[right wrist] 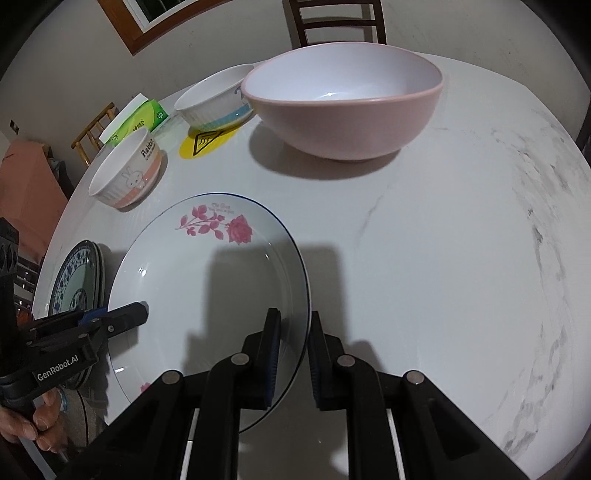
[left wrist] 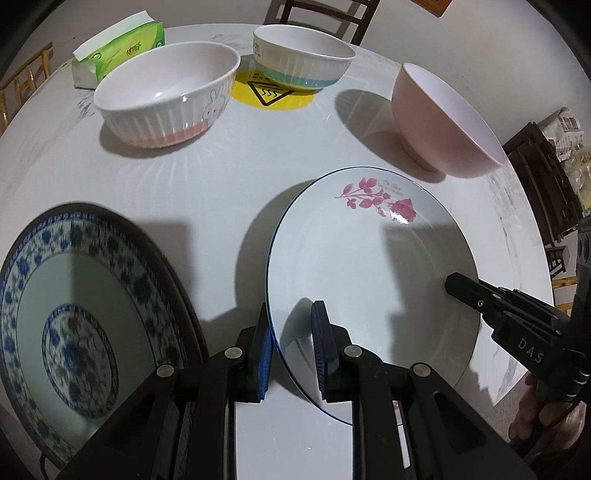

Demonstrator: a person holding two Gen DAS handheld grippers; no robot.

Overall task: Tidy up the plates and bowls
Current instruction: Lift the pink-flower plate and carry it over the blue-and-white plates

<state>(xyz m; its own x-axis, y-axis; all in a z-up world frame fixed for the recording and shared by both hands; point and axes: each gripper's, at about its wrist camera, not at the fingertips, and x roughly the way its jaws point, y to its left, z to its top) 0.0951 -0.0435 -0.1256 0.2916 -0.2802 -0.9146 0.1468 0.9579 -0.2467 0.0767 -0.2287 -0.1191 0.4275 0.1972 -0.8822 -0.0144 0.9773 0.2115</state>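
A white plate with a pink rose lies on the white table. My left gripper straddles its left rim, one finger under and one over, with a gap at the rim. My right gripper straddles its right rim the same way. A blue-patterned plate sits to the left. A pink bowl, a rabbit bowl and a blue-striped bowl stand further back.
A green tissue pack lies at the far left. A yellow warning sticker is under the striped bowl. Chairs stand behind the table. The table edge runs close on the right in the left wrist view.
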